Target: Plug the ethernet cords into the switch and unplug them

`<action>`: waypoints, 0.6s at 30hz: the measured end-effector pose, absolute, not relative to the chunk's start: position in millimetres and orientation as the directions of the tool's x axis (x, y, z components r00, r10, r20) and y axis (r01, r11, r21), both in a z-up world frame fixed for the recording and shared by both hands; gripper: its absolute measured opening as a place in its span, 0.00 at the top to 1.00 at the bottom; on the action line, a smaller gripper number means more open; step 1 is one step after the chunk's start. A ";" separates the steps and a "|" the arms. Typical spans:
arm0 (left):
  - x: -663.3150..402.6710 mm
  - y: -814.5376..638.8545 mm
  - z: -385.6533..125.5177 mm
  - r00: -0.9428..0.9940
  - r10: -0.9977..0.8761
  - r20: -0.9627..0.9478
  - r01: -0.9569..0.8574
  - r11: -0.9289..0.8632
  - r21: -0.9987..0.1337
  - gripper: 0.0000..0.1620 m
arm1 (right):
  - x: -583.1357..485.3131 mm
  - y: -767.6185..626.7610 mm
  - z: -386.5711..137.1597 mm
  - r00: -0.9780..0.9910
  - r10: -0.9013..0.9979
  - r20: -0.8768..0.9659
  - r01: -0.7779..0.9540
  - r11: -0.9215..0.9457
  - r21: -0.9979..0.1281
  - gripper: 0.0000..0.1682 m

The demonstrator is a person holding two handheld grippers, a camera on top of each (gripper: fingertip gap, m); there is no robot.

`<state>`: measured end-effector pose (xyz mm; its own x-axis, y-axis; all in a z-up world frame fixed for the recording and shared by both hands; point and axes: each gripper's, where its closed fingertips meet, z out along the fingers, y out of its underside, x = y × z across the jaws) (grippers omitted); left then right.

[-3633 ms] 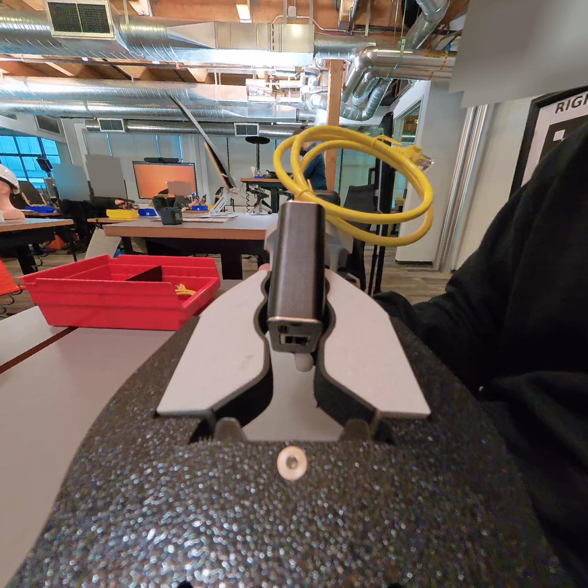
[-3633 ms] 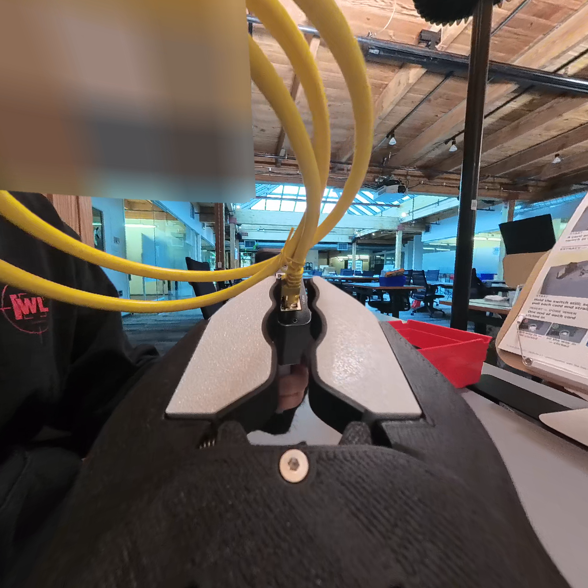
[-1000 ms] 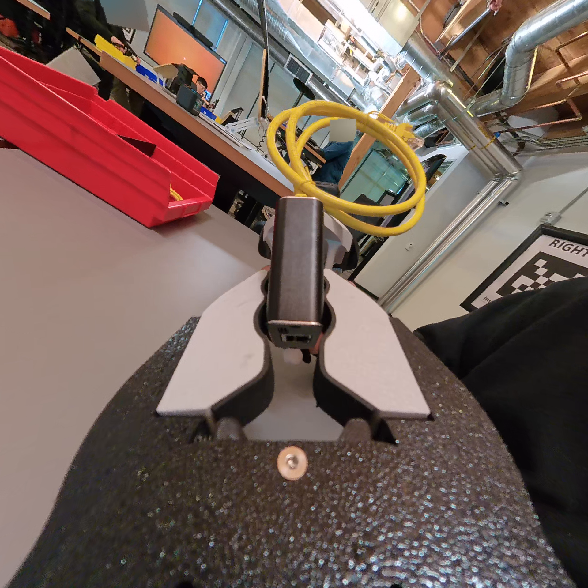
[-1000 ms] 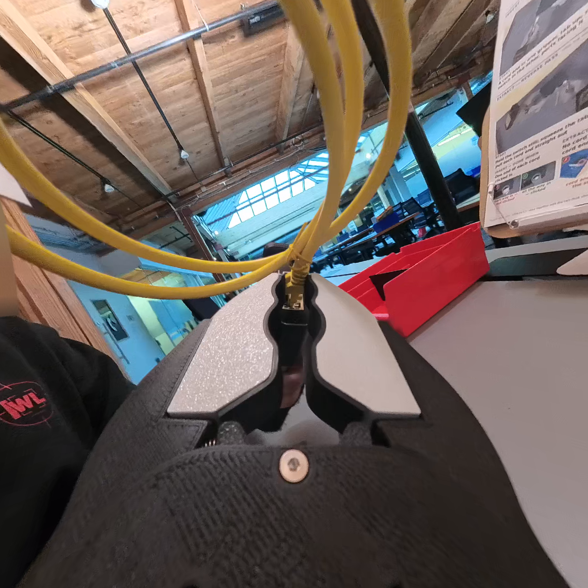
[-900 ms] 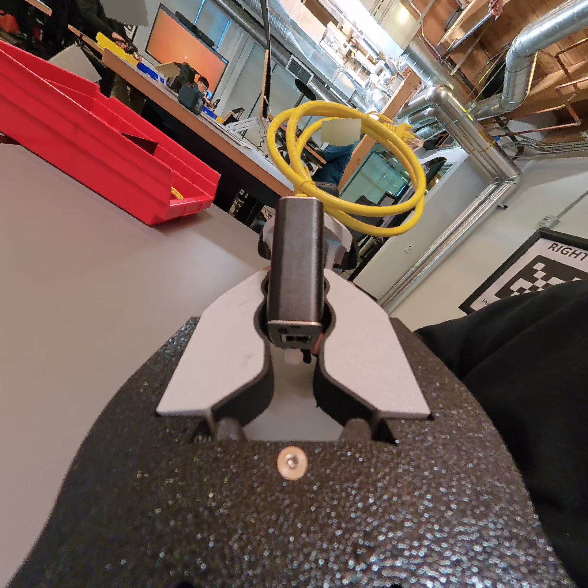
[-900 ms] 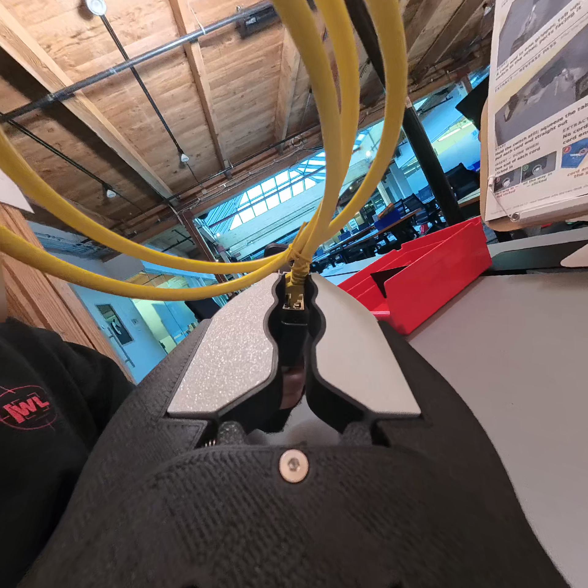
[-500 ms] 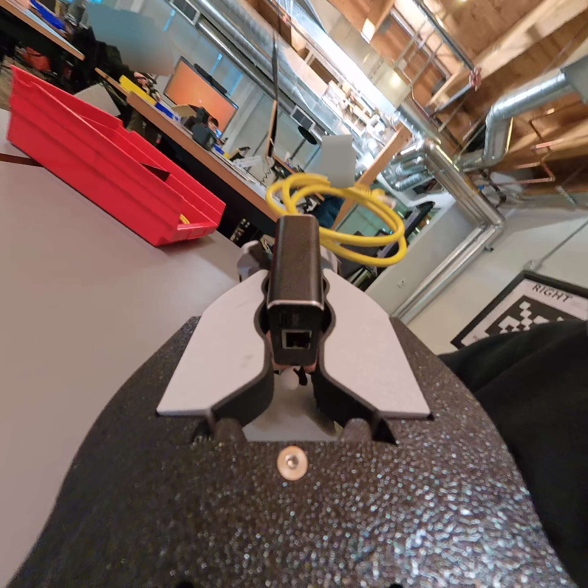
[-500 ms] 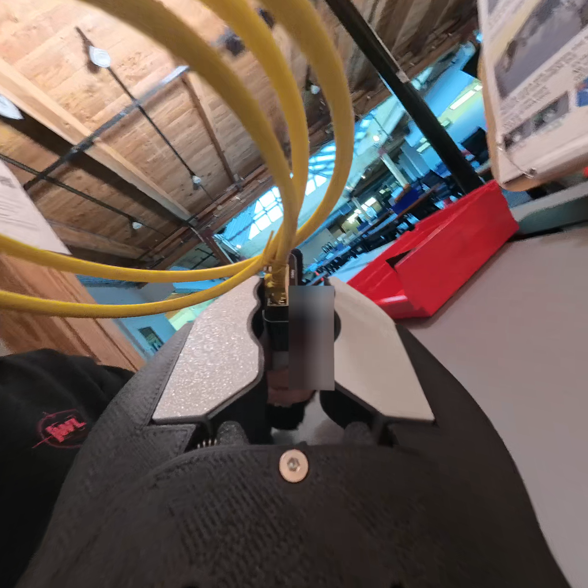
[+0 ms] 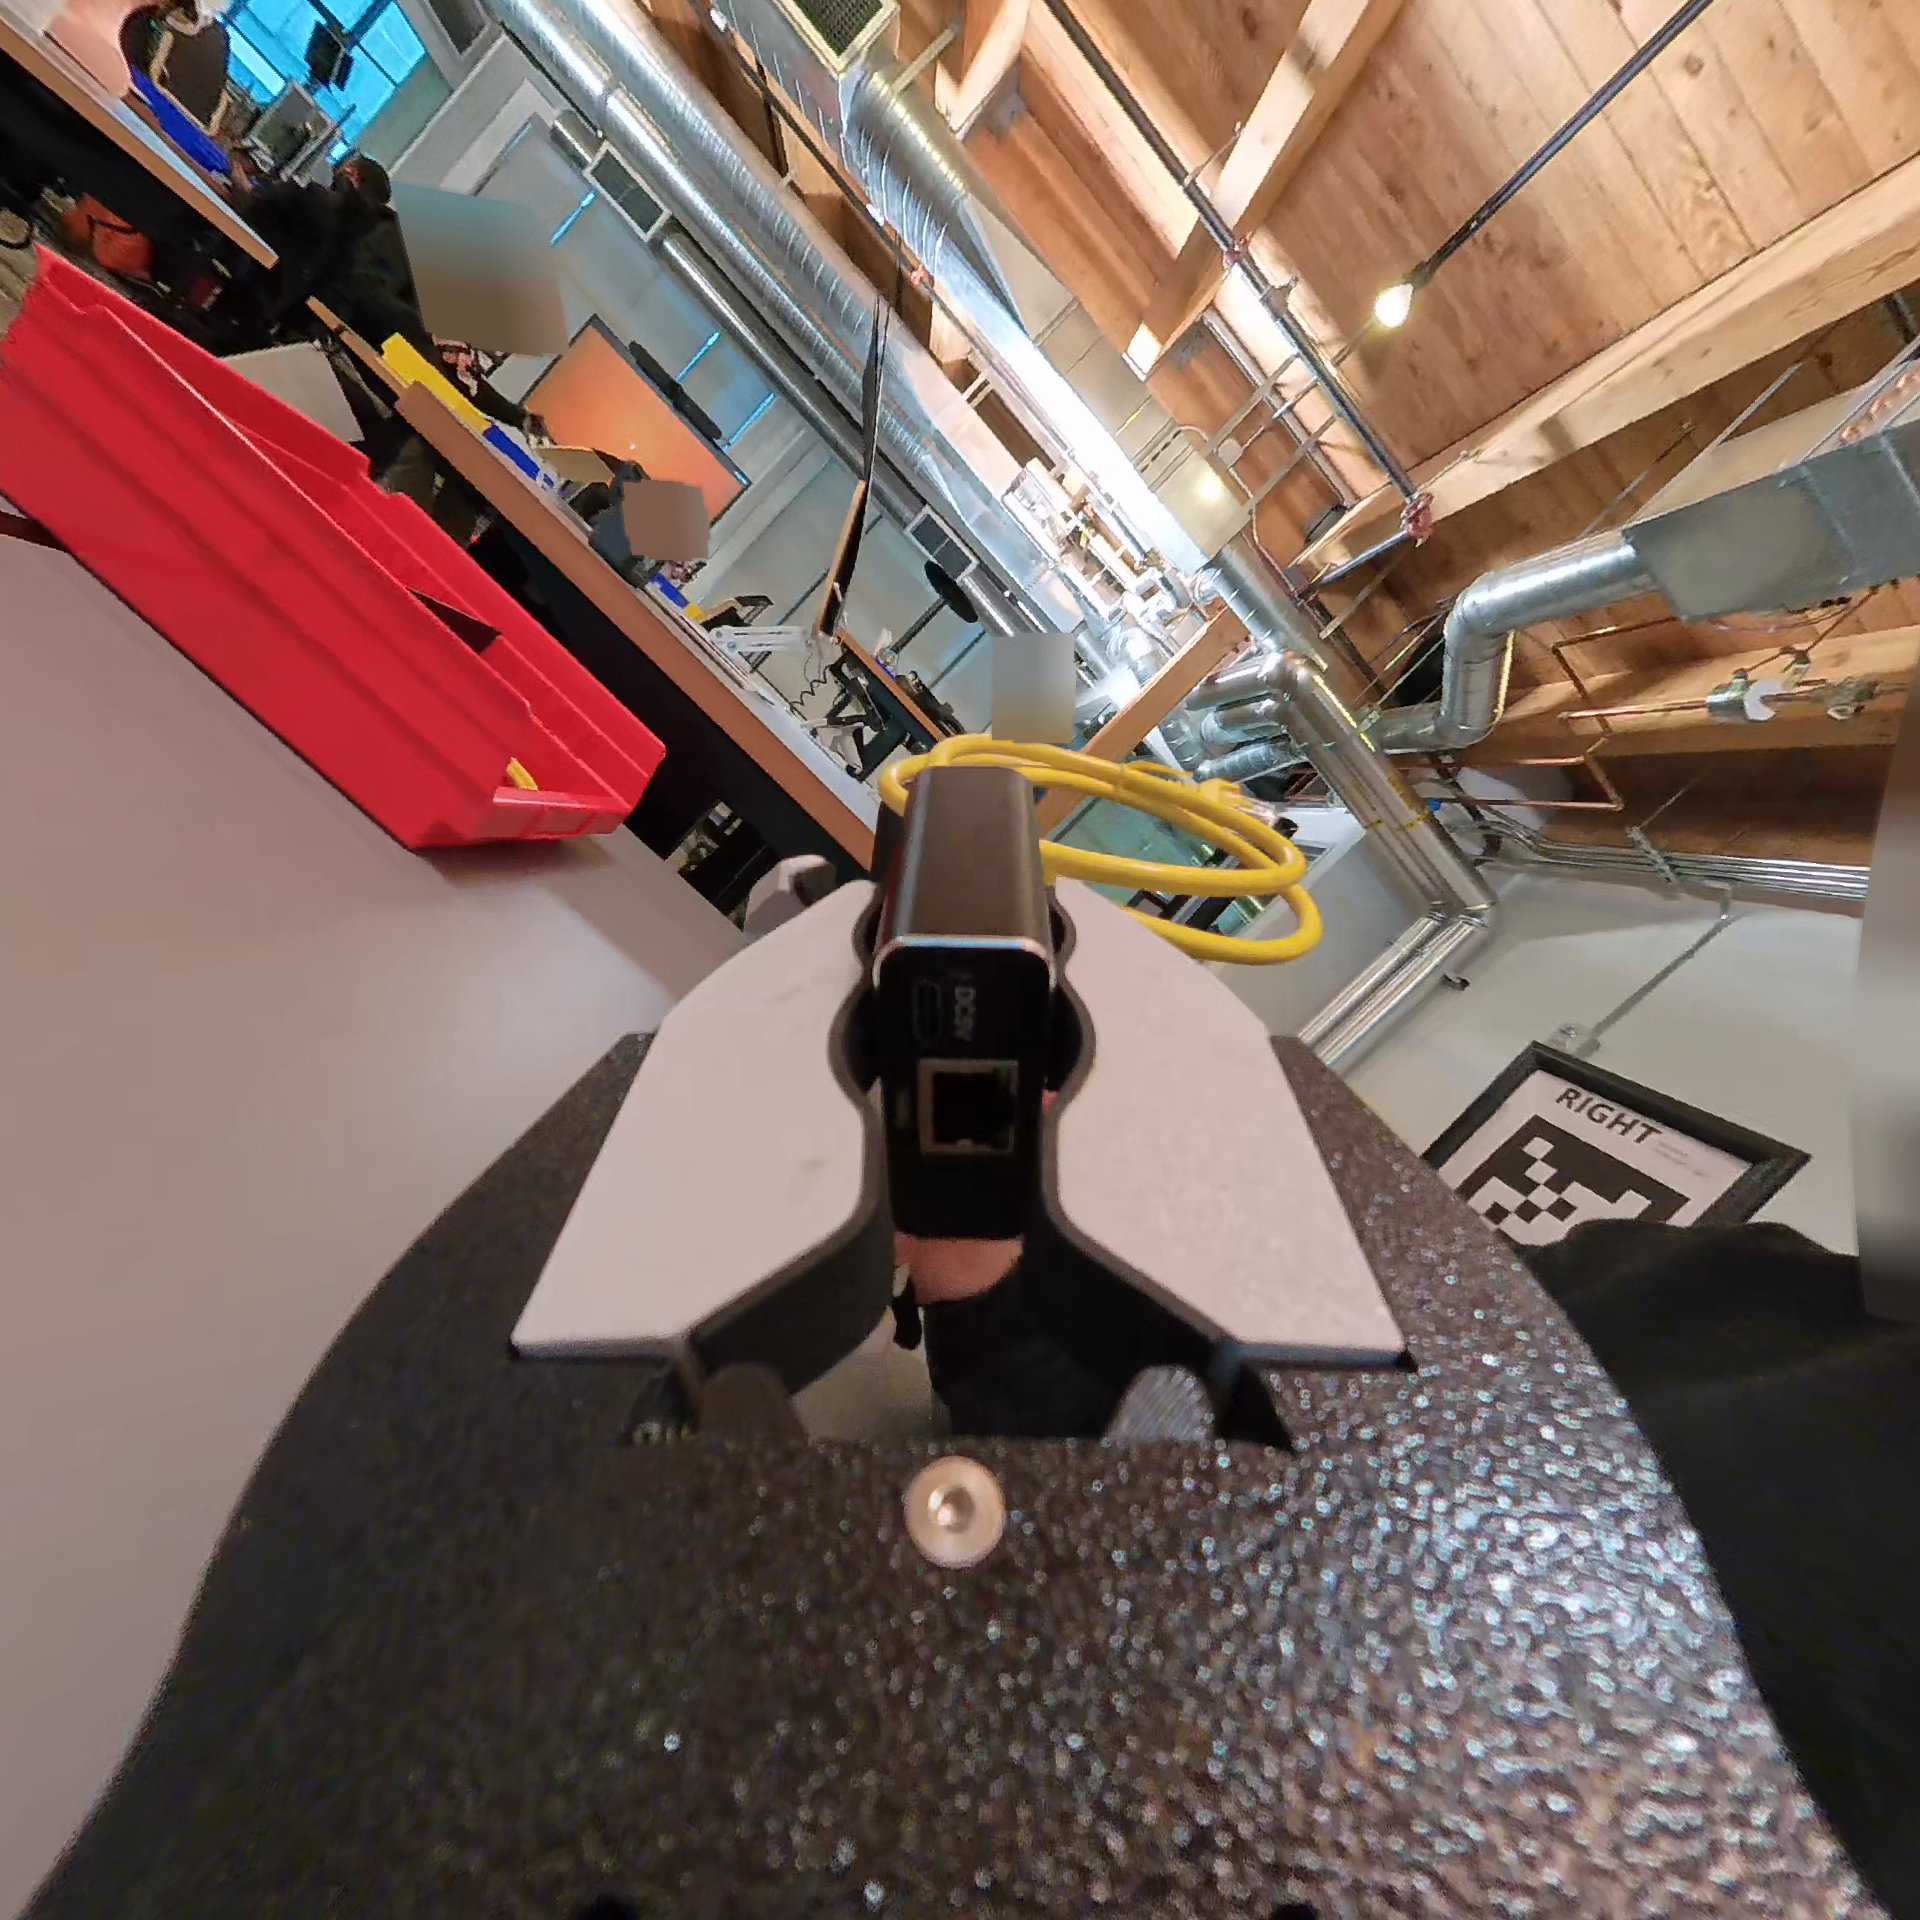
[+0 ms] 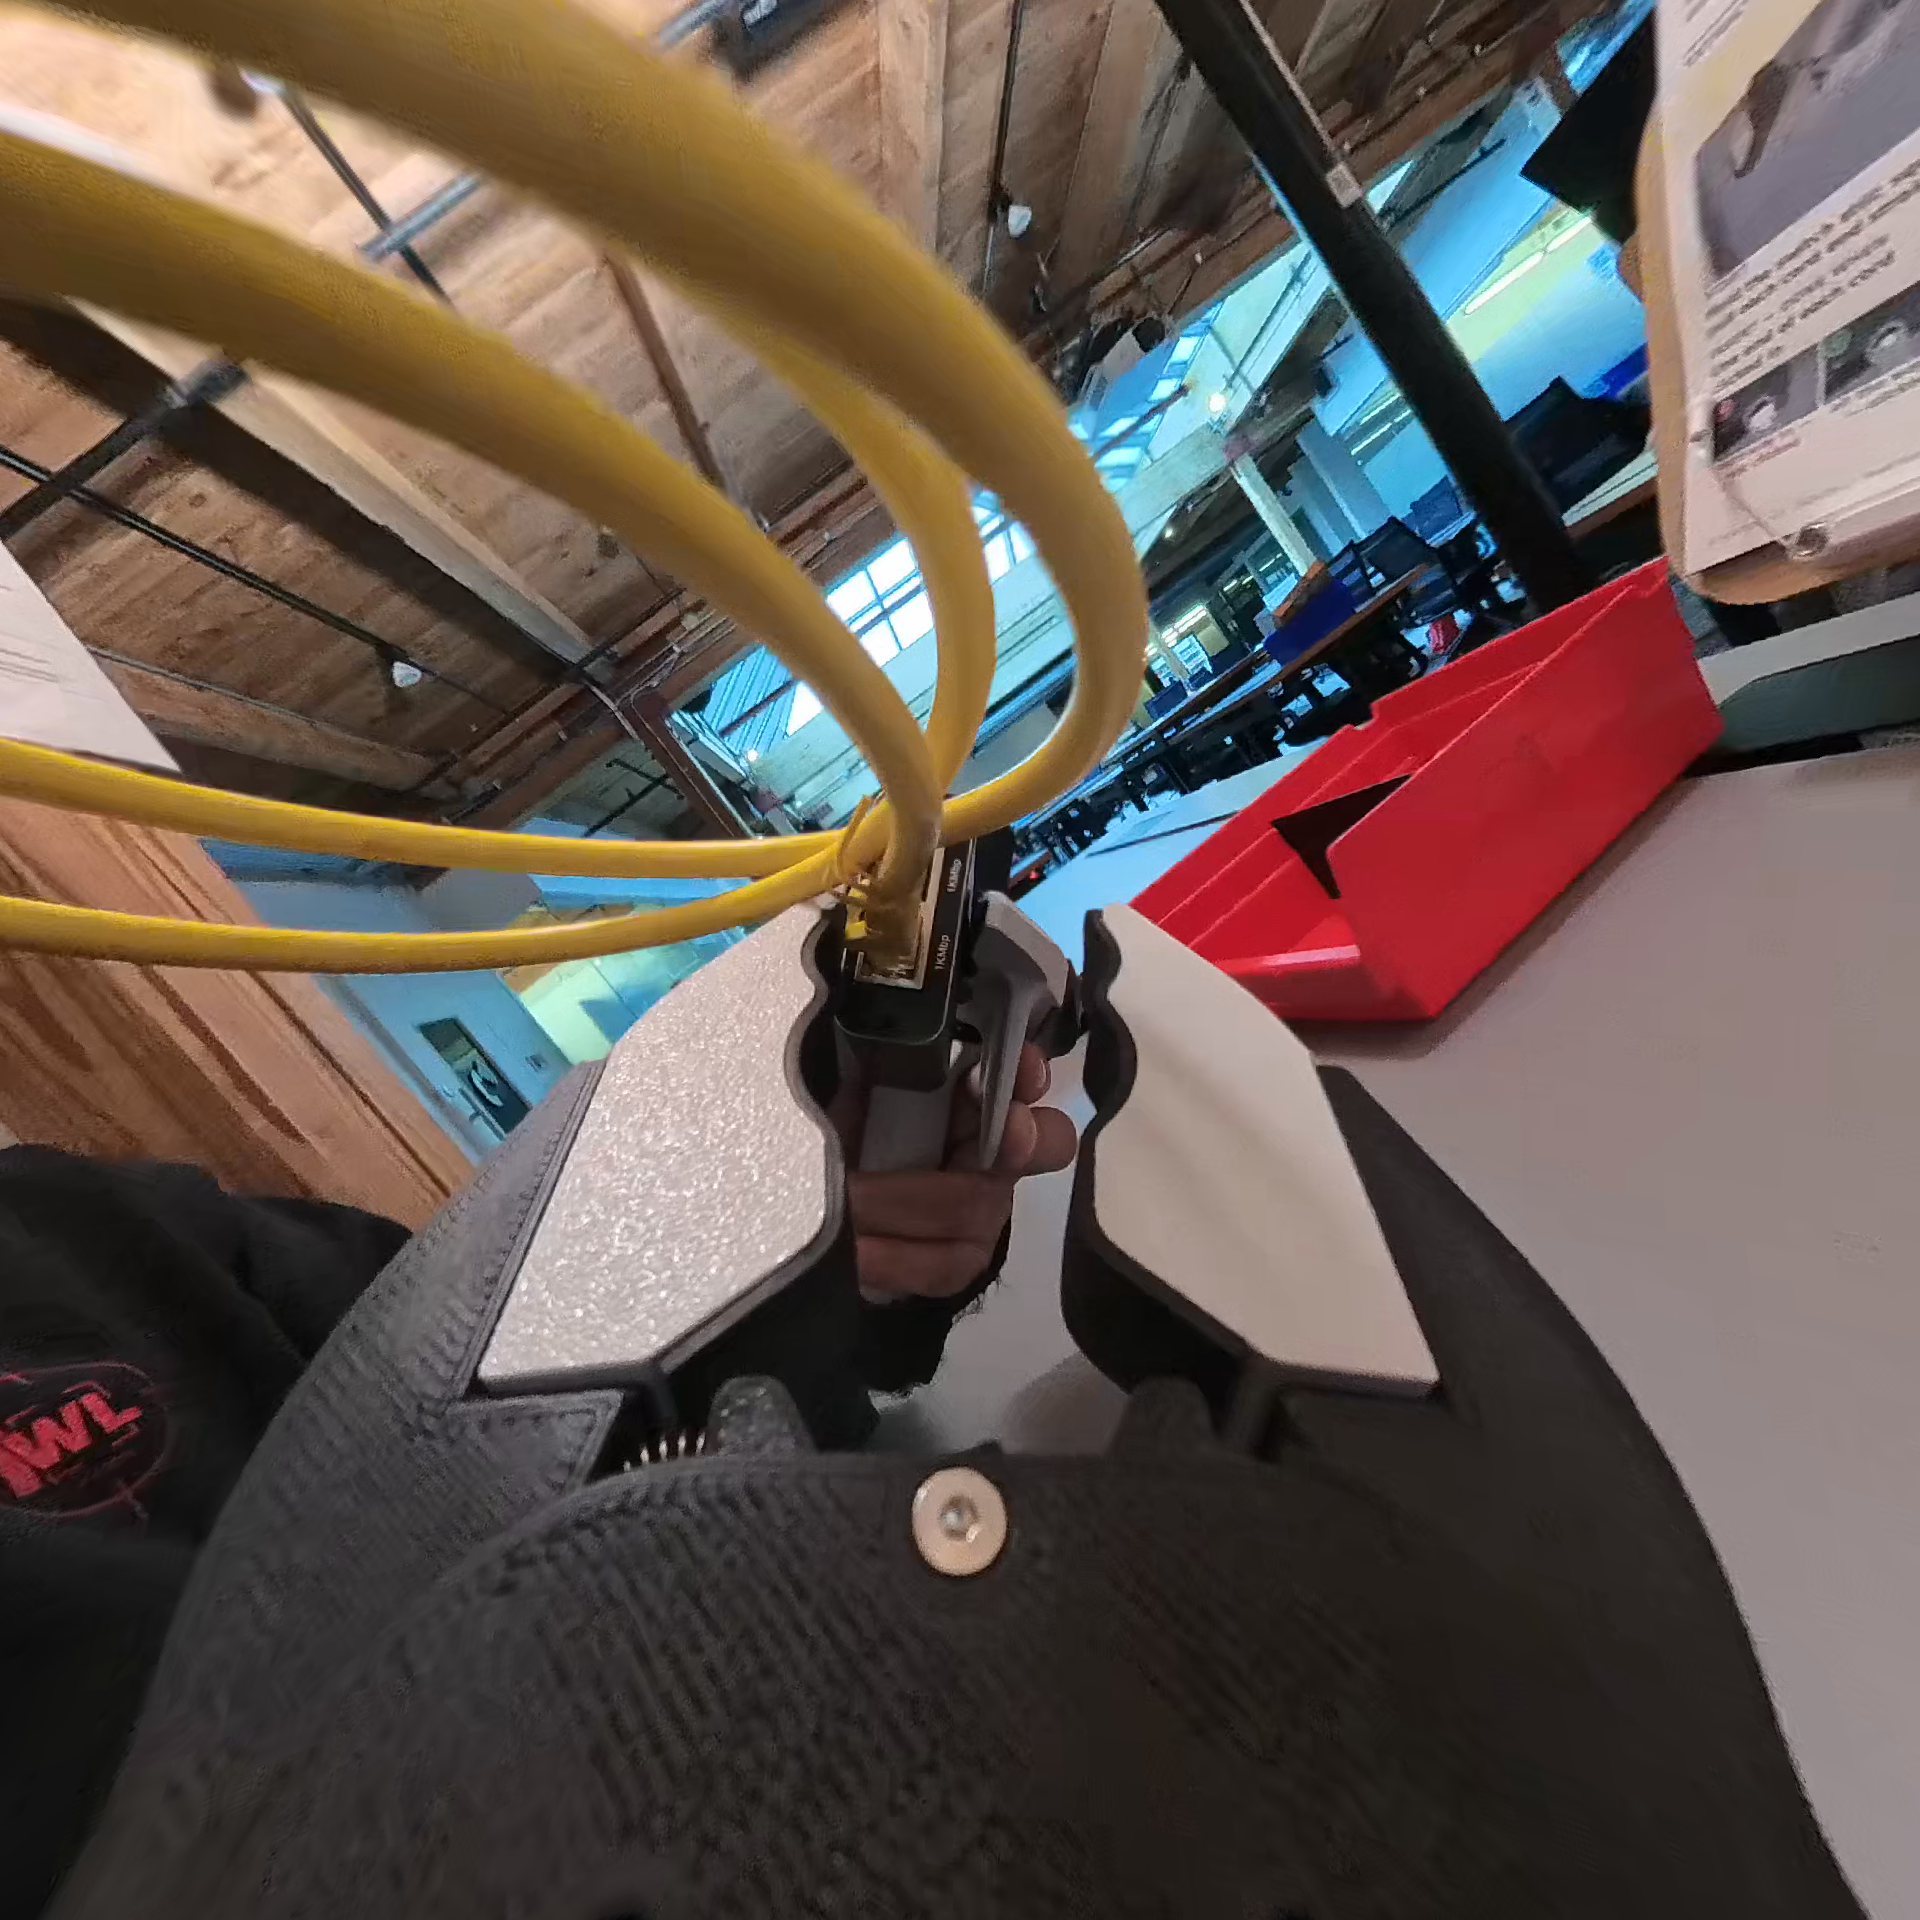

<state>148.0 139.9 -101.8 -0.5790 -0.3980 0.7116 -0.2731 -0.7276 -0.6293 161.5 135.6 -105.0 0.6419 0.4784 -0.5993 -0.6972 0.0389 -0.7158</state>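
So the left gripper (image 9: 961,1023) had its jaws clamped on the switch (image 9: 961,966), a small dark metal box held clear above the grey table (image 9: 260,1039), with an empty port facing back at the left camera. Off to the left sat a red bin (image 9: 312,644). My read: the switch looked rigid, light and kind of slick on its smooth sides, so squeezing it across the flat faces mid-body, like it was held, seemed the sane spot. The yellow cord (image 9: 1174,873) looped out from the far end; in the right view its plug (image 10: 883,935) sat in the switch's port. The cord looked springy and light, holding its coil shape, and I'd guess the plug's little latch is the fragile bit, so grab the plug body, not the cable. The left gripper was tilted upward, camera catching ceiling pipes. Over on the right, the right gripper (image 10: 951,1023) had its jaws spread apart, holding nothing, straddling the plug end of the switch, also pitched up toward the wooden ceiling, with the person's fingers (image 10: 997,1132) showing behind, wrapped around the other gripper.
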 end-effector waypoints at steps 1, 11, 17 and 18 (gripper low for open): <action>144.3 136.6 -101.1 -0.576 -0.410 0.708 -0.267 -0.724 -0.636 0.84 | 155.1 135.4 -104.6 0.646 0.478 -0.595 -0.688 0.025 -0.725 0.73; 91.1 99.3 -76.9 -0.526 -0.516 0.677 -0.121 -0.742 -0.659 0.84 | 93.7 105.1 -68.2 0.672 0.535 -0.512 -0.665 0.131 -0.735 0.87; 53.5 63.1 -57.1 -0.531 -0.574 0.623 -0.038 -0.719 -0.694 0.84 | 55.2 66.5 -45.7 0.687 0.558 -0.466 -0.646 0.175 -0.743 0.89; 49.0 58.3 -54.5 -0.540 -0.577 0.613 -0.022 -0.718 -0.696 0.84 | 50.3 61.1 -42.7 0.680 0.572 -0.458 -0.652 0.187 -0.734 0.90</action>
<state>49.0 58.3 -54.5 -0.5402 -0.5770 0.6126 -0.0218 -0.7181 -0.6956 50.3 61.1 -42.7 0.6801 0.5724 -0.4581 -0.6524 0.1875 -0.7343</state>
